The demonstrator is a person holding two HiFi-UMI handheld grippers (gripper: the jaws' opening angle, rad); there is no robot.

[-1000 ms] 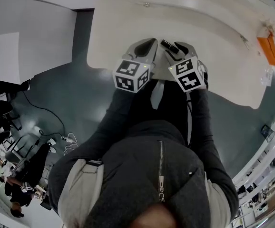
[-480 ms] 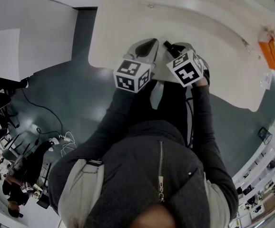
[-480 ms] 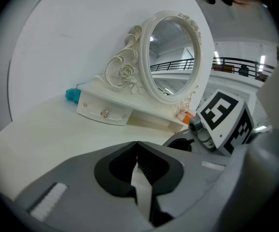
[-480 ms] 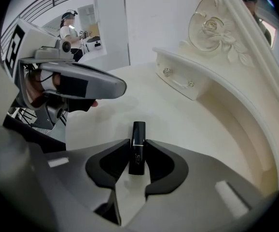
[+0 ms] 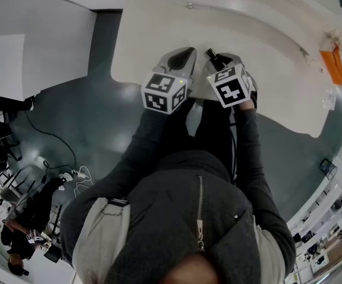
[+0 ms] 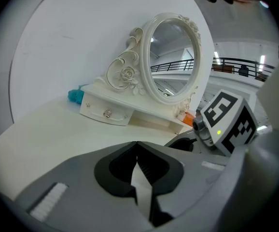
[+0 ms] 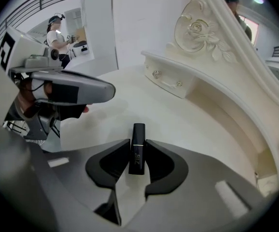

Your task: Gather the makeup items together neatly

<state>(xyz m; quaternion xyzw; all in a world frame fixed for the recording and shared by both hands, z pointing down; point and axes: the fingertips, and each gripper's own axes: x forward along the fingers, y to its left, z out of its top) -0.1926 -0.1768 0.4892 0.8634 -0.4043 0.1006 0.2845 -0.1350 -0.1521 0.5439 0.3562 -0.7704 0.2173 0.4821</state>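
One white table (image 5: 153, 37), curved near edge, grey floor beyond it. Broad bare tabletop lies between the vanity mirror stand (image 6: 171, 57) and that edge. One stand, with one drawer (image 6: 105, 112) in its base. Two grippers side by side, on the near side of the stand, by the table edge. Left gripper (image 6: 136, 151): jaws together. Right gripper (image 7: 137, 141): jaws have just been closing and are clamped on one black lipstick (image 7: 137, 151), which is tilted, its cap pointing toward the stand. One teal item (image 6: 75, 96) just behind the stand's left end, seen in the left gripper view only. One orange item (image 5: 334, 64) well right of the stand, clearest in the head view. Only the right gripper view shows the grip clearly.
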